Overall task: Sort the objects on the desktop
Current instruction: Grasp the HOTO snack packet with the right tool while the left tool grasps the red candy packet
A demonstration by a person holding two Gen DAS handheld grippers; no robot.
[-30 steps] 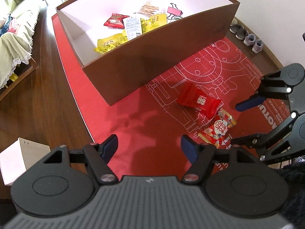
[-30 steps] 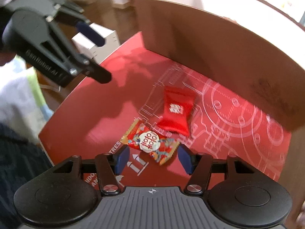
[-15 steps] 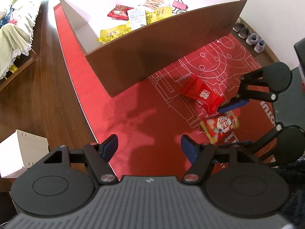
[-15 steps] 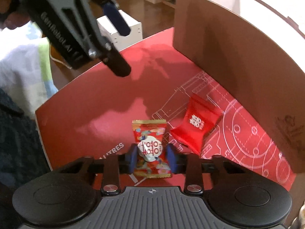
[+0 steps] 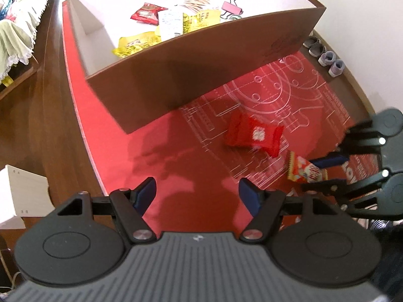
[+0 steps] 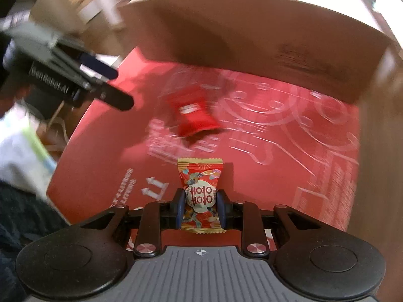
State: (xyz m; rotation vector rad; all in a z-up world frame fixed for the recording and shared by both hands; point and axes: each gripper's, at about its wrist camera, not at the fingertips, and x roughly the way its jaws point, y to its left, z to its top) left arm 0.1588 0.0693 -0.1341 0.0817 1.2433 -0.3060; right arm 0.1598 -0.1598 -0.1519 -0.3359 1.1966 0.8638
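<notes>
Since a second ago my right tongs (image 6: 200, 207) have closed onto the patterned candy packet (image 6: 200, 196), which lay loose on the mat before; now my blue pads press its two sides and its far end sticks out past them. My left tongs (image 5: 196, 196) hang open over bare mat, nothing between the pads. Just beyond the held packet lies the plain red packet (image 5: 253, 137), apart from both tongs, blurred in my right view. Both sit on the red mat (image 5: 156, 156) printed with white line drawings. On its far side stands the brown box (image 5: 201, 75), holding yellow and red packets, a binder clip and sticks. Left of the mat is dark wood floor (image 5: 37, 115); far right, grey shoes (image 5: 327, 58) by the wall.
</notes>
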